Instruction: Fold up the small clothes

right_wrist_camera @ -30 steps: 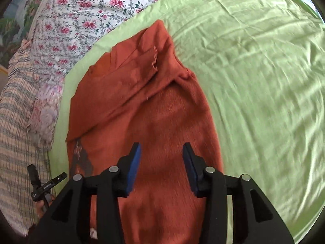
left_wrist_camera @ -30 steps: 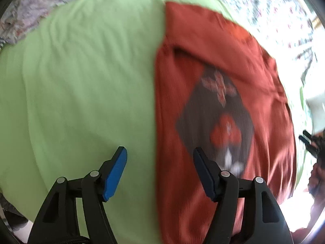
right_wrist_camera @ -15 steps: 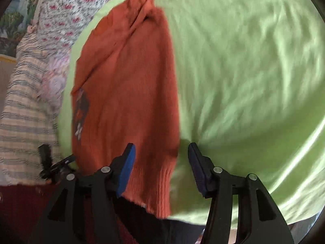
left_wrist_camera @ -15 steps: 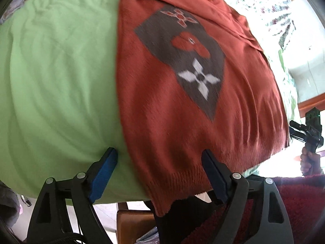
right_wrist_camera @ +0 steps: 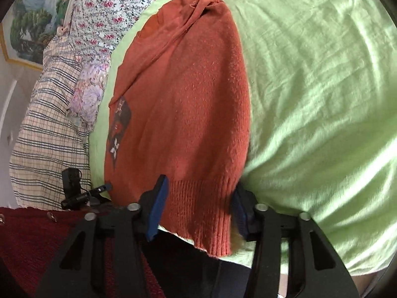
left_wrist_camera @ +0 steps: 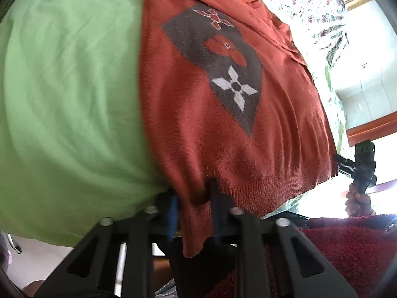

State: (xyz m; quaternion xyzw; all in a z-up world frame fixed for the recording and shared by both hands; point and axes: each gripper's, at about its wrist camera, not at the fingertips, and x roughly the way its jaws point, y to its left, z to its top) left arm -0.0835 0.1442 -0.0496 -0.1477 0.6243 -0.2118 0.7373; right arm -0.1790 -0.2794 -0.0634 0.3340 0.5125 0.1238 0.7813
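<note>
A small rust-orange knit sweater (left_wrist_camera: 223,129) with a dark diamond flower patch lies lengthwise on a green bed sheet (left_wrist_camera: 69,104), its ribbed hem hanging over the near edge. My left gripper (left_wrist_camera: 194,208) is shut on the hem's left corner. In the right wrist view the sweater (right_wrist_camera: 188,114) shows with sleeves folded in. My right gripper (right_wrist_camera: 198,208) is open, its blue pads astride the hem's right corner, one pad (right_wrist_camera: 157,211) left of it, the other mostly hidden behind the cloth.
Floral and checked bedding (right_wrist_camera: 57,114) lies along the sweater's far side. The green sheet (right_wrist_camera: 317,104) spreads wide beside the sweater. My dark red knit clothing (left_wrist_camera: 347,248) is below the bed edge. A framed picture (right_wrist_camera: 27,24) hangs behind.
Both grippers drew back from over the sweater to its hem at the bed edge. The left gripper closed on the hem's left corner. The right gripper came astride the right corner, still open.
</note>
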